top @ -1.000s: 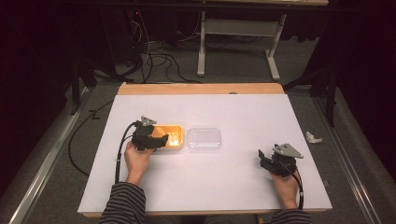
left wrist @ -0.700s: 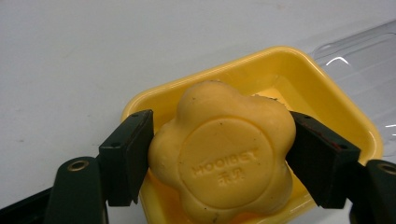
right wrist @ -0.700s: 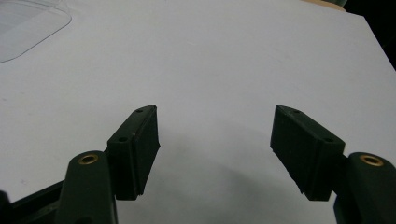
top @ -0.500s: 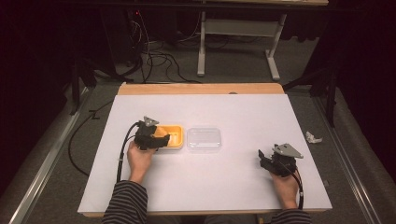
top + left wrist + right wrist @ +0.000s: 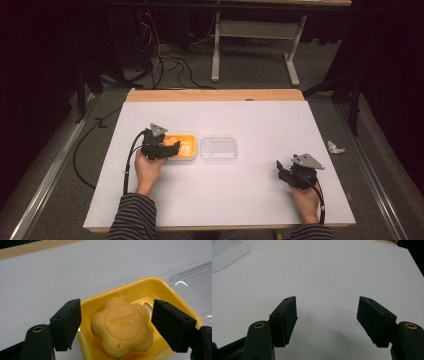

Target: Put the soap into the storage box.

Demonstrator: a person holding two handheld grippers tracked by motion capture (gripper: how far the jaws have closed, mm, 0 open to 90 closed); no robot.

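Fingers flank soap embossed "HOONEY".

A flower-shaped yellow soap bar lies flat in a yellow soap dish, its round centre stamped with raised lettering facing up. It sits toward the dish's near end, with a slot in the dish floor showing beyond it. The dish rests on the white bench, just beside a clear plastic lid on its right.
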